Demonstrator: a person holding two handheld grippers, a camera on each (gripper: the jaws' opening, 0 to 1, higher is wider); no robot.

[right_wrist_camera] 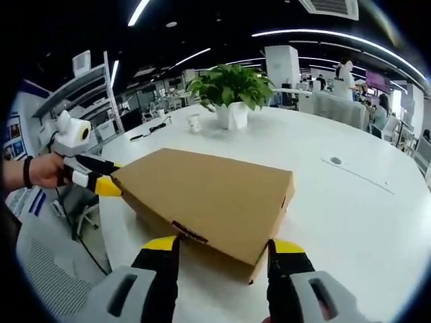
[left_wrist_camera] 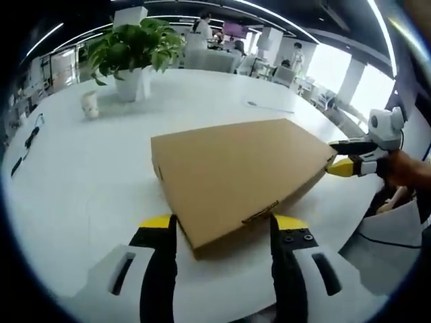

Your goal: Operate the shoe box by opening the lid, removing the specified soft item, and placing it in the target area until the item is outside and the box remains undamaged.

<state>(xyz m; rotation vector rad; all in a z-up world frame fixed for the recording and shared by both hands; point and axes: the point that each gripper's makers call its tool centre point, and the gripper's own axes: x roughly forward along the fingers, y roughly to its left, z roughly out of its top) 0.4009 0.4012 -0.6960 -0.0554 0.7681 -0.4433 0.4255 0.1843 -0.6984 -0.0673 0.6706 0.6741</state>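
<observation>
Two tongs are meeting the closed box (left_wrist_camera: 237, 176) from opposite ends. Left tongs (left_wrist_camera: 223, 225) are gaping wide, yellow tips straddling the near corner without gripping it. Right tongs (right_wrist_camera: 223, 246) are spreading just as wide around the other end; whether they touch is unclear. Box is lying flat on the white desk (left_wrist_camera: 81, 175), with a plant (left_wrist_camera: 132, 48) and cup (left_wrist_camera: 89, 103) sitting well beyond.

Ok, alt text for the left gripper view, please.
A closed brown shoe box lies on a white table, its near corner between the open left gripper. The right gripper meets its far corner; a potted plant stands behind.
</observation>
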